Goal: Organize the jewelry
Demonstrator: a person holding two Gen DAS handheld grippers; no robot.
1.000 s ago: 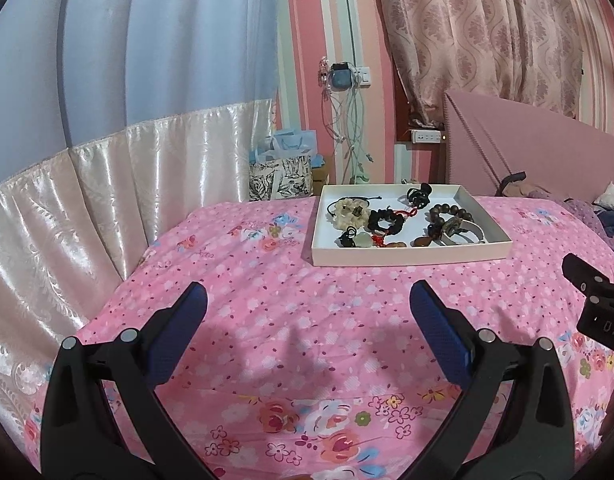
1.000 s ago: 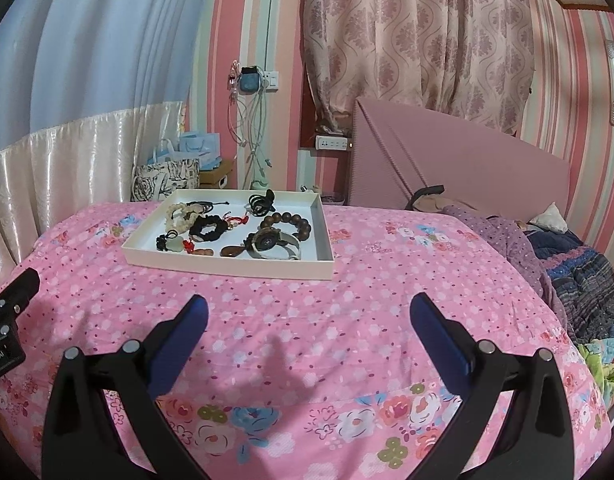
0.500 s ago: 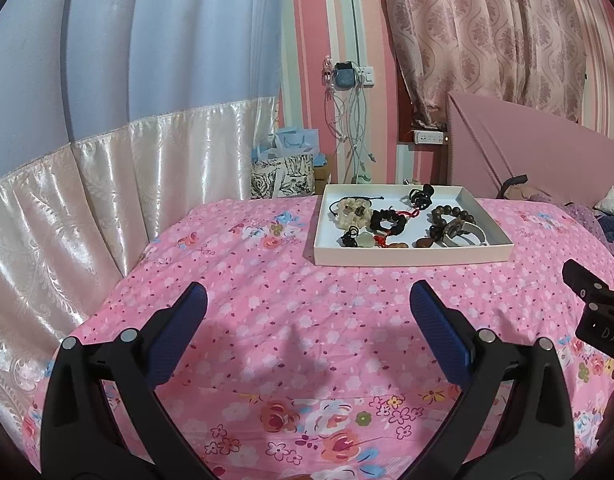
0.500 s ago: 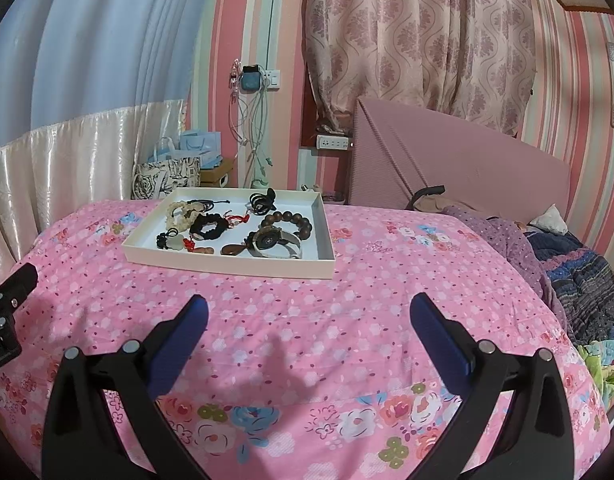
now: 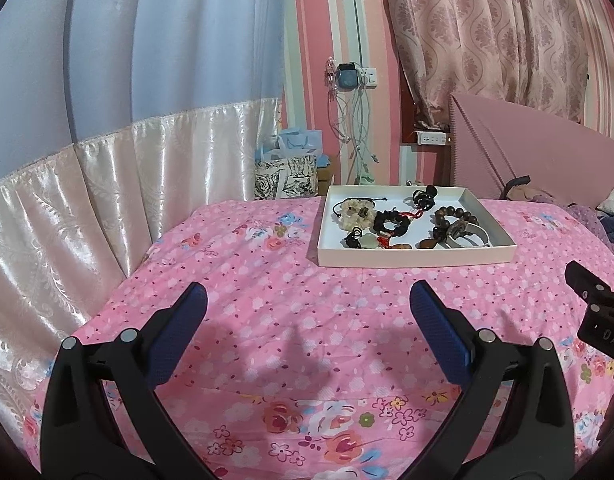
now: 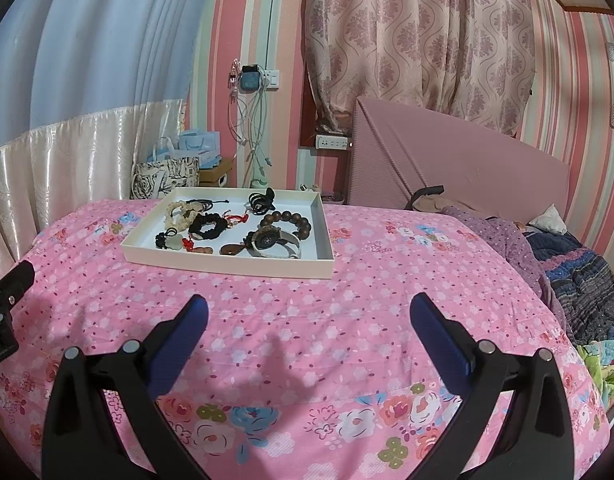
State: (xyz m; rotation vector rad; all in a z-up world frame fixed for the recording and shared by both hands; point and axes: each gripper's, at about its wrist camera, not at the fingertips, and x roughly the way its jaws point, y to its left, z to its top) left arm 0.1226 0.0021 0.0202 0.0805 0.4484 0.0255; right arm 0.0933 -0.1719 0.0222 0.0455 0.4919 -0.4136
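A shallow white tray (image 5: 415, 258) (image 6: 227, 265) lies on the pink floral bedspread, well ahead of both grippers. Inside it sit several pieces: a pale bead bracelet (image 5: 357, 214) (image 6: 179, 212), a black bead bracelet (image 5: 391, 220) (image 6: 207, 226), a dark wooden bead bracelet (image 5: 453, 216) (image 6: 287, 220) and a watch (image 6: 273, 242). My left gripper (image 5: 307, 312) is open and holds nothing, hovering over the bedspread. Over the bedspread to its right, my right gripper (image 6: 307, 314) is likewise open and holds nothing.
A shiny cream curtain (image 5: 87, 208) hangs along the bed's left side. Patterned bags (image 6: 167, 176) stand behind the bed by the striped wall. A pink headboard (image 6: 447, 168) and crumpled dark bedding (image 6: 579, 272) lie at the right.
Both grippers have drawn back or lifted slightly, so the tray sits a little farther off. Both stay open.
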